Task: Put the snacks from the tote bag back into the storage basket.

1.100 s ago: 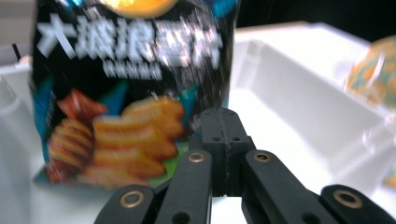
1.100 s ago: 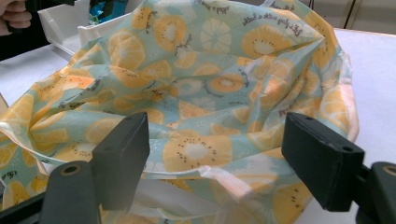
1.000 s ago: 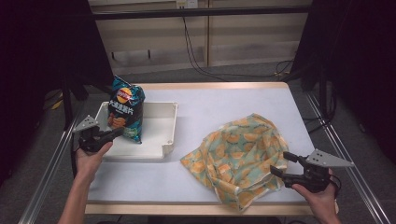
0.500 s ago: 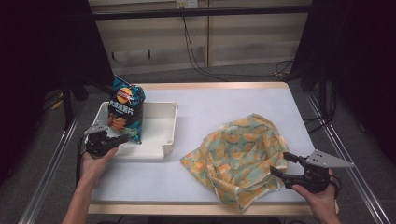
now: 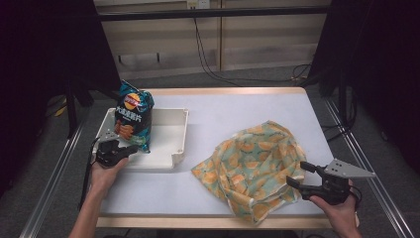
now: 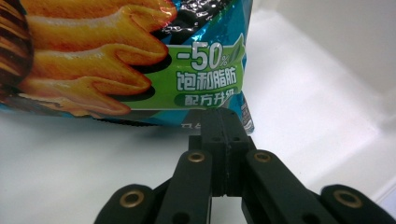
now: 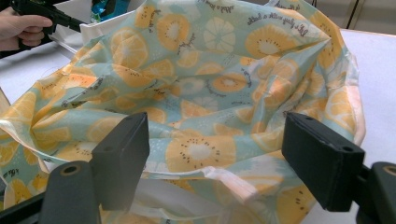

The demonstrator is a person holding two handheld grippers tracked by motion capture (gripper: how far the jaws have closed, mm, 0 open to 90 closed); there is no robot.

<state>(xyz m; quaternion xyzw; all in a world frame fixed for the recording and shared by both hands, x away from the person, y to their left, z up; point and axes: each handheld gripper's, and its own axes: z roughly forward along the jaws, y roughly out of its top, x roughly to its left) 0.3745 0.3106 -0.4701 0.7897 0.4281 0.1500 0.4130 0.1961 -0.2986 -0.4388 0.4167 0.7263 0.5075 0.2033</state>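
Here, working outward from each tool:

Left tool (image 5: 130,148): its two black jaws are pressed together, clamped on the bottom corner of the chip bag, as the left gripper view shows close up.

Chip bag (image 5: 132,119): a teal packet with a fried-snack picture and a green label, standing upright in the tray at its left side, its lower edge on or just above the tray floor; I cannot tell which.

Tray (image 5: 171,139): a white, shallow plastic tray on the left part of the surface, with nothing else in it that I can see.

Right tool (image 5: 298,174): jaws spread wide apart, holding nothing, at the near right edge of the tote bag; in the right gripper view the pads (image 7: 122,149) stand on either side of the bag's rim without pressing it.

Tote bag (image 5: 255,163): thin cloth printed with orange and kiwi slices, lying crumpled on the right part of the surface, well apart from the tray, its mouth facing the right tool.

Surface (image 5: 223,111): white, bare between tray and bag.

Progress: by my reading this is early. The packet is gripped but not yet out of the tray. Left to do: lift it, take hold of the bag's rim and open it, carry the packet across and drop it in.
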